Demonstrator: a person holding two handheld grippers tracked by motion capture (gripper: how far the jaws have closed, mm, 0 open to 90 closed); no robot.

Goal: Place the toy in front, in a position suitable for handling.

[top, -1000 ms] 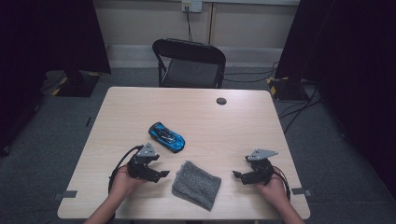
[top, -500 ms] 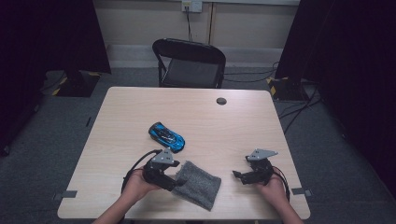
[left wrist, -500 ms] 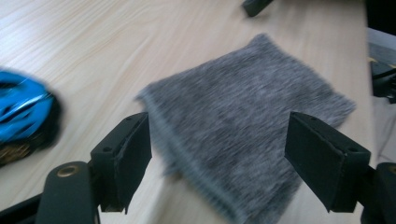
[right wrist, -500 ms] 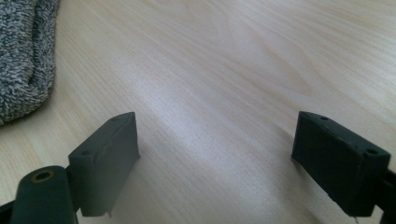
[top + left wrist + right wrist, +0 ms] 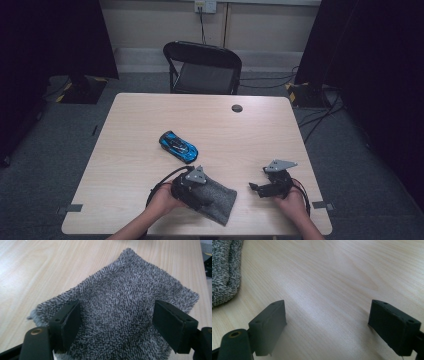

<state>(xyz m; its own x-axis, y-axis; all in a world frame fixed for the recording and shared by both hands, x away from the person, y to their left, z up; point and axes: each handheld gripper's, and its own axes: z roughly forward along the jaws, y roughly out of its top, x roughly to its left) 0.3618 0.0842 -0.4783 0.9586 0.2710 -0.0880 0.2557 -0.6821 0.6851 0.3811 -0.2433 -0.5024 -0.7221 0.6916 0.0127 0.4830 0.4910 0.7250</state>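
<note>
Left hand-held gripper spread over grey towel, lower centre of bench. Risk: jaws close flat and skid off pile. Right hand-held gripper spread, nothing held.

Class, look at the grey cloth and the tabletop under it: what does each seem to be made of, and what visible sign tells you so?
Grey cloth: seemingly terry towelling, matt; its surface is all small fuzzy loops, mottled dark and light grey.
Tabletop: pale wood or wood-look laminate, hard to tell which; long grain lines run across it, with a soft sheen.

One grey towel, one blue toy car, one black chair, two grippers
</note>
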